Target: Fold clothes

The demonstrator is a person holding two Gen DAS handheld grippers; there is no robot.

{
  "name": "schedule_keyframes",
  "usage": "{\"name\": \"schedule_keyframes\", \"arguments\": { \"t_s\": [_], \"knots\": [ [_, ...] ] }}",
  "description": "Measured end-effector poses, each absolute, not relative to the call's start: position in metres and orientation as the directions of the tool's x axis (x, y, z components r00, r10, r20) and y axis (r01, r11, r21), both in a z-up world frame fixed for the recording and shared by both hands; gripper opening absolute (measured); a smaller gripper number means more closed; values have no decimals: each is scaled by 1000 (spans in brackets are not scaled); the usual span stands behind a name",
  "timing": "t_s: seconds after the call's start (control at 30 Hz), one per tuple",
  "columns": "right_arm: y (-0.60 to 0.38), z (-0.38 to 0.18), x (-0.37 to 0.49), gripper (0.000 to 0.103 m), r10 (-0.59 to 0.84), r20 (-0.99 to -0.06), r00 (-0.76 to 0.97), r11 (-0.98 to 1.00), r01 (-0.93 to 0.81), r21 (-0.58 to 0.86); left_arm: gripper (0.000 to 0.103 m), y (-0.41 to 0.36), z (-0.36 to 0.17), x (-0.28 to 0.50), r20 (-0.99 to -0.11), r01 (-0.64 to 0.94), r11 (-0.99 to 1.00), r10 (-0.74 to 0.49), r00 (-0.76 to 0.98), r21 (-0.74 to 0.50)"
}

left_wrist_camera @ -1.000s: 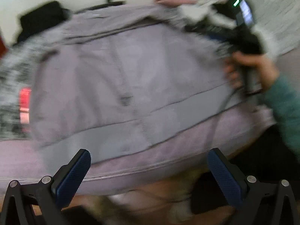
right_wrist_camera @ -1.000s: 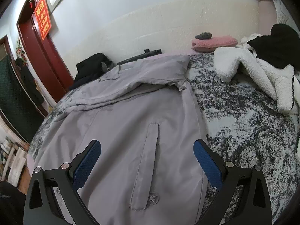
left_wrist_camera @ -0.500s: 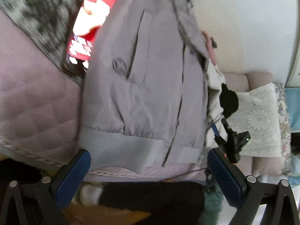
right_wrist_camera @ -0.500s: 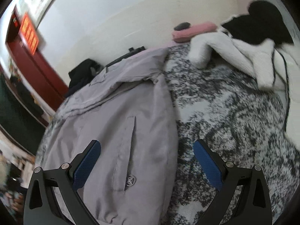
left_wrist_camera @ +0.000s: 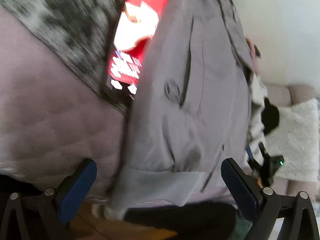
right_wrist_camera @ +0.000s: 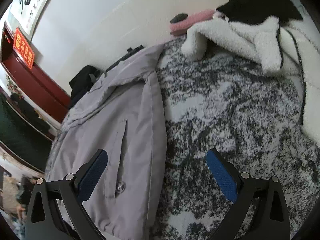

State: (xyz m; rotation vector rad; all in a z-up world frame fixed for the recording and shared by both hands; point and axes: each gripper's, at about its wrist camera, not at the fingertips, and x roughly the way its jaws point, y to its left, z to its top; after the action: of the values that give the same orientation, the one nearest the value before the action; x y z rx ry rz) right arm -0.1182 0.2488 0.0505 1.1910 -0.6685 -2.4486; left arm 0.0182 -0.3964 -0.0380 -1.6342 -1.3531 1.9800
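Mottled bedspread (right_wrist_camera: 230, 120) carries the grey jacket (right_wrist_camera: 124, 132), seemingly ahead of both wide-spread, empty fingers (right_wrist_camera: 93, 177).

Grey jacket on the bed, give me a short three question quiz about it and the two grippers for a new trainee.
1. True or false: the right gripper is shut on the grey jacket.
2. Multiple choice: in the right wrist view, what lies on the patterned blanket at the upper right, apart from the jacket? A) a white fleece garment B) a folded towel C) a cardboard box
3. Fill in: the left gripper points at the jacket's ____ band, its jaws wide apart.

Key: 1 false, it is open and holds nothing. 2 A, the white fleece garment. 3 hem.
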Motion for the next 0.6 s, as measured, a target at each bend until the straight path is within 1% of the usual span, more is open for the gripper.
{"name": "schedule_keyframes", "arguments": {
  "t_s": [0.07,0.13,0.17,0.27,0.3,0.37,0.4,0.5,0.53,0.6],
  "knots": [
    [254,46,-116,101,-575,-607,-548,-765,98,637,102,-389,-36,16,-658,343,-563,672,-339,-752],
    [257,43,-110,101,-658,-579,-481,-702,114,703,102,-385,-34,14,-583,309,-497,736,-344,-810],
    [258,43,-105,101,-677,-588,-443,-693,116,711,102,-383,-31,14,-524,288,-444,776,-350,-849],
    [265,43,-94,101,-660,-654,-371,-724,79,686,102,-379,-27,11,-462,239,-400,817,-345,-885],
    [268,42,-92,101,-660,-664,-352,-725,67,686,102,-378,-30,9,-449,241,-385,827,-337,-891],
    [271,36,-90,99,-695,-650,-307,-693,45,719,102,-378,-38,6,-432,271,-355,842,-323,-895],
    [271,32,-89,98,-720,-636,-279,-668,31,743,102,-379,-40,6,-429,278,-350,844,-321,-895],
    [252,24,-87,97,-795,-577,-186,-594,48,803,102,-381,-42,6,-425,281,-344,847,-318,-896],
    [243,21,-87,97,-806,-572,-155,-585,60,808,102,-381,-43,7,-423,284,-341,849,-317,-896],
    [221,13,-91,97,-799,-594,-93,-600,70,797,102,-378,-44,7,-403,281,-322,859,-314,-904]
  ]
}}
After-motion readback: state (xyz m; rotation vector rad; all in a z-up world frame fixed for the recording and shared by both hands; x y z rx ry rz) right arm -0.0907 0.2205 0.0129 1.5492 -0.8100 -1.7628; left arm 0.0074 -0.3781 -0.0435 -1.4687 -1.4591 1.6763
